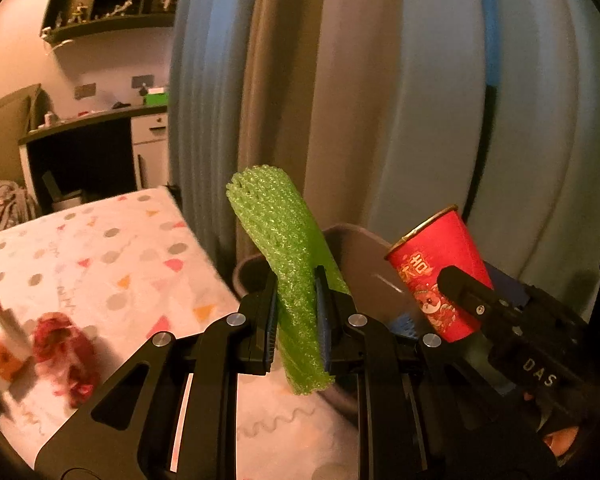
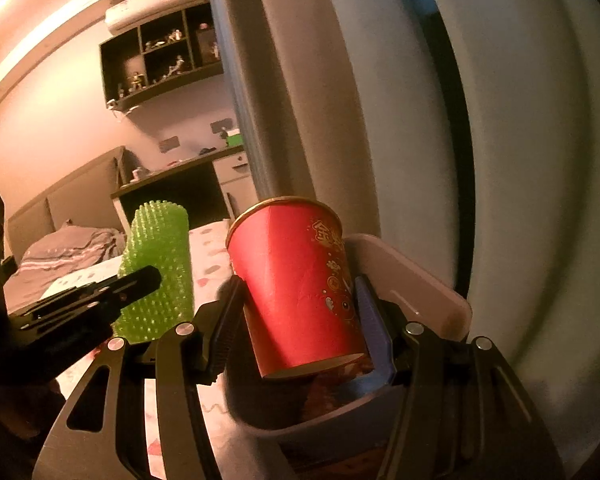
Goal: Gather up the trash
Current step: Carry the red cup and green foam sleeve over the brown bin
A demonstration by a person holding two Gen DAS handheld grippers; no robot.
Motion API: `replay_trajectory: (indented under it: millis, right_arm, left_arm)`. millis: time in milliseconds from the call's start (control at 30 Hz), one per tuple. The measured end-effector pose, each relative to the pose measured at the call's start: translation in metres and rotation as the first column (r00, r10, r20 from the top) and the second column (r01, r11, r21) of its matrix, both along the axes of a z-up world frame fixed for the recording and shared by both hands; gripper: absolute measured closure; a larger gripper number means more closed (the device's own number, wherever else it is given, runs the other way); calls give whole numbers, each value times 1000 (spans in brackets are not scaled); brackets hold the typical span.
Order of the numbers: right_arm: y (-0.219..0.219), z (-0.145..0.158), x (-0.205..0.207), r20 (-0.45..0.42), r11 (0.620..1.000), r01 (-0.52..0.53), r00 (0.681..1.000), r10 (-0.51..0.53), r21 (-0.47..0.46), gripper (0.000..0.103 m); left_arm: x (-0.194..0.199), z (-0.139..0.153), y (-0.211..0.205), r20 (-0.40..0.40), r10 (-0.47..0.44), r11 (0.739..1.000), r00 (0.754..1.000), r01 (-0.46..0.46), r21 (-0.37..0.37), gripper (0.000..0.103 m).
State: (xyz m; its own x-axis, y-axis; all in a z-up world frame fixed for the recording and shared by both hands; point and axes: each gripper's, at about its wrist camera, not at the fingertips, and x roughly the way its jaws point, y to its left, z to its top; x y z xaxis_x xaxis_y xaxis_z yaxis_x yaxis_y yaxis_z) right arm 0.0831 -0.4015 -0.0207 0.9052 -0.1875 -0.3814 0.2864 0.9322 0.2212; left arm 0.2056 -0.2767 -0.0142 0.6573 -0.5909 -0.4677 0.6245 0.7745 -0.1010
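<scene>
Dim bedroom light falls on a tabletop (image 1: 148,240) under a spotted cloth, with a grey bin (image 2: 420,280) at its edge by the curtain. Left tongs (image 1: 296,320) are clamped on one green foam net (image 1: 284,248); right tongs (image 2: 300,320) grip one red paper cup (image 2: 296,284) — both held above the bin. The carrying step looks nearly done; next, each needs lowering over the opening and releasing. Two crumpled red wrappers (image 1: 64,344) lie on the cloth.
</scene>
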Motion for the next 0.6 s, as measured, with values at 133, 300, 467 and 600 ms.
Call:
replay_trajectory:
  millis: [133,300,467,600]
  right_arm:
    - [-12,-8,7,-22,999,30,999,-29,16,48]
    - [-19,-14,13,-37,998,47,998,-46,35,47]
    - [-24,-16,26,-56,998,52,997,-50,37,47]
    - [-29,-18,29,-64,997,65,996,-62,42,46]
  left_arm:
    - [10,-11,-16,-15,-26,1000,1000,26,5,87]
    - [17,-26,-32,-39,-54,998,998,55,10,87]
    - [24,-39,-42,-72,-90,996,993,91,10,86]
    - [26,-46,-48,-98,-133,991,986,135,9,83]
